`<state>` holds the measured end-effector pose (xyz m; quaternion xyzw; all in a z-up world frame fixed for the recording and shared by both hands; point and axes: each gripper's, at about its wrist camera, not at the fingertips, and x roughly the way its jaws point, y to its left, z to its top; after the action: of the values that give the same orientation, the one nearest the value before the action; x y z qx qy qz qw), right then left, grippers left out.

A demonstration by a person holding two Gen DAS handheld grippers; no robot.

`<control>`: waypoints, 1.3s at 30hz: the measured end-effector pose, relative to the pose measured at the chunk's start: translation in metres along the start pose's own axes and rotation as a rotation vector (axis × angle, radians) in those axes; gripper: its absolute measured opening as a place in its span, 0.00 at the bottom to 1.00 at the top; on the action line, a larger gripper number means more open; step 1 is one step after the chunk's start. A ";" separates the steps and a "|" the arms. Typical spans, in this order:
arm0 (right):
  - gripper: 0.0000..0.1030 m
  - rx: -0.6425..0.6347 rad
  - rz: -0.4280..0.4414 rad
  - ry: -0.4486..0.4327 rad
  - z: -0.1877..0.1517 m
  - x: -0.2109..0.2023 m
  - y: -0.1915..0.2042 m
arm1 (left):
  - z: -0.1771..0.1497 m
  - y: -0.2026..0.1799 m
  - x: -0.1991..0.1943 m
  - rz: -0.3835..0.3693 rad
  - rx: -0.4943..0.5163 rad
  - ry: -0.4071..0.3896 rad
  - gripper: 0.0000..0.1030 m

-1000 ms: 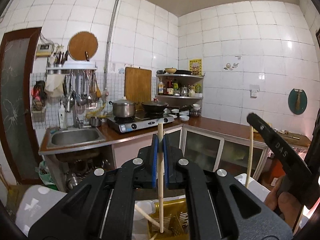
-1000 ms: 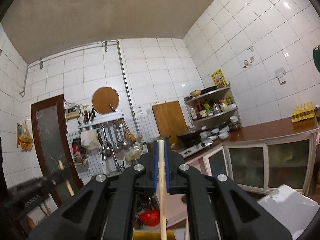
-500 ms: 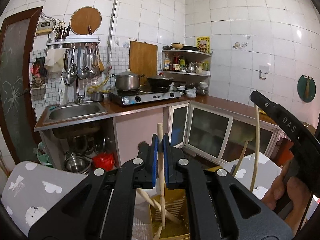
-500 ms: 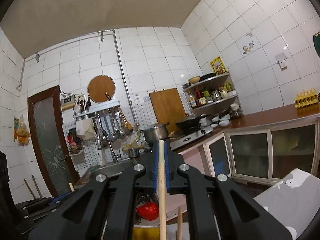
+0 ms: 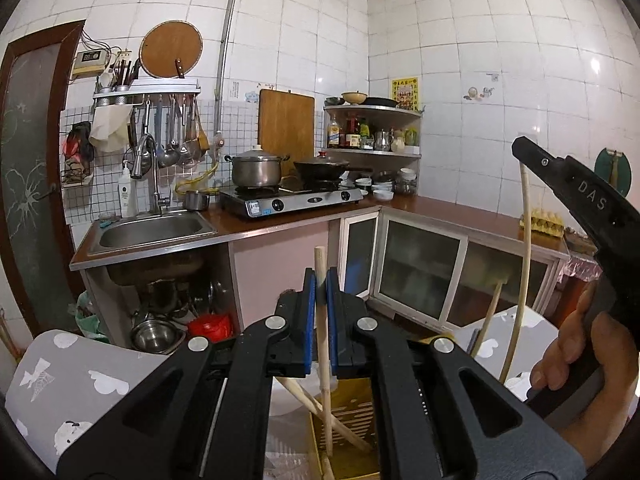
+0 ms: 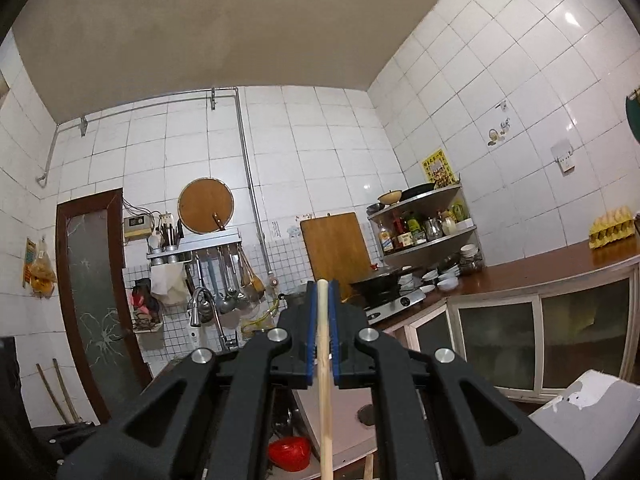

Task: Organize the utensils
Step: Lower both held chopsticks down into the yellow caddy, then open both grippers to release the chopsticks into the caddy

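My left gripper [image 5: 320,276] has its blue pads around an upright wooden chopstick [image 5: 325,344]; a small gap shows on the right side. Its lower end stands in a yellow slotted holder [image 5: 352,420] below, where another chopstick [image 5: 316,404] leans. My right gripper [image 6: 322,286] is shut on a second wooden chopstick [image 6: 325,392] held upright. In the left wrist view the right gripper [image 5: 580,196] is at the right, a hand on it, with its pale chopstick [image 5: 522,280] hanging toward the table.
A grey patterned tablecloth [image 5: 72,376] covers the table beneath. Behind are a sink [image 5: 154,230], gas stove with pot [image 5: 256,170], corner shelf [image 5: 372,128] and brown counter [image 5: 460,212]. A further stick [image 5: 486,320] leans at the right.
Both views have tilted downward, so the counter and table show more. The left gripper's chopstick has gone lower into the yellow holder, and its pads have eased slightly. The right gripper still holds its chopstick.
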<state>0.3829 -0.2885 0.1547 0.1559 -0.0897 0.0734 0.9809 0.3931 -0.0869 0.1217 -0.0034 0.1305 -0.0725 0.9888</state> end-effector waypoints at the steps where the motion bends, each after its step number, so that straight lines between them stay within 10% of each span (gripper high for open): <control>1: 0.06 0.000 0.001 0.000 -0.001 0.001 -0.001 | -0.002 0.001 0.002 0.002 -0.002 0.004 0.04; 18: 0.06 -0.053 -0.027 0.166 -0.044 -0.009 -0.016 | -0.014 0.013 0.006 0.009 -0.033 0.073 0.05; 24: 0.08 -0.075 -0.040 0.267 -0.044 -0.027 -0.017 | -0.006 0.023 -0.022 0.032 -0.051 0.054 0.47; 26: 0.44 -0.077 -0.059 0.317 -0.040 -0.034 -0.017 | -0.002 0.026 -0.036 0.042 -0.043 0.054 0.49; 28: 0.58 -0.085 -0.079 0.336 -0.037 -0.045 -0.016 | 0.000 0.029 -0.050 0.055 -0.035 0.060 0.57; 34: 0.59 -0.108 -0.128 0.467 -0.034 -0.088 -0.009 | -0.002 0.053 -0.106 0.121 -0.039 0.064 0.93; 39: 0.62 -0.106 -0.152 0.596 -0.050 -0.122 -0.001 | -0.024 0.075 -0.140 0.157 -0.057 0.114 0.95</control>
<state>0.2718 -0.2879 0.0828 0.0823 0.2099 0.0373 0.9735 0.2637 0.0074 0.1329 -0.0174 0.1886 0.0088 0.9819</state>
